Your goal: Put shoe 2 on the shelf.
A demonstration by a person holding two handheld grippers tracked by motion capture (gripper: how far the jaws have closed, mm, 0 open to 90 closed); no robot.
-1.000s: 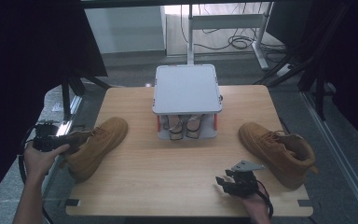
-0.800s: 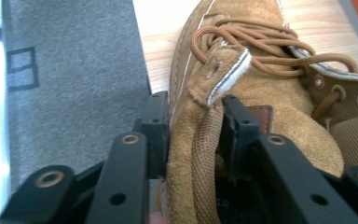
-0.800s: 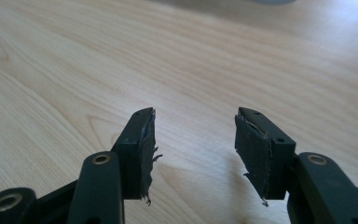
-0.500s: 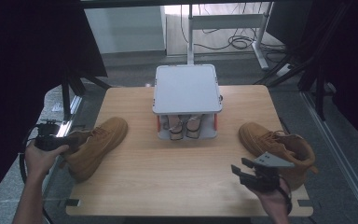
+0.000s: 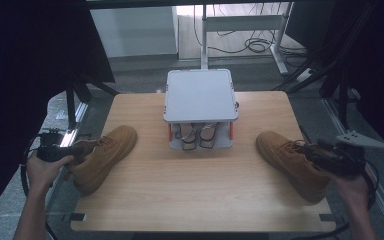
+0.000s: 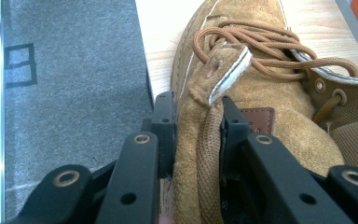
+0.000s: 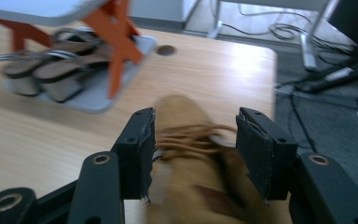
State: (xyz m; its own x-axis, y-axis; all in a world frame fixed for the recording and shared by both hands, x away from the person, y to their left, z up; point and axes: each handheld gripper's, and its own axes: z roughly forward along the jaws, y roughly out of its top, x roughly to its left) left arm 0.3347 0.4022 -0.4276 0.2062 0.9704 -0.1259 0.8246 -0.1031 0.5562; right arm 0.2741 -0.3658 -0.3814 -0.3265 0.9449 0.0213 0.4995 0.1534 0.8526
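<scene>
Since a second ago the right gripper (image 5: pixel 314 150) has swung from the table's near edge over to the tan suede lace-up boot (image 5: pixel 290 162) by the right edge, jaws wide astride its collar, not pinching. Left gripper (image 6: pixel 198 123) just clamped the collar of the matching tan boot (image 5: pixel 100 157) at the left edge. Grey two-tier shoe rack (image 5: pixel 200 95) sits mid-back.

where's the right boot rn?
High view: right boot lies on the table's right side, right of the grey rack, with the right gripper over its collar.
</scene>
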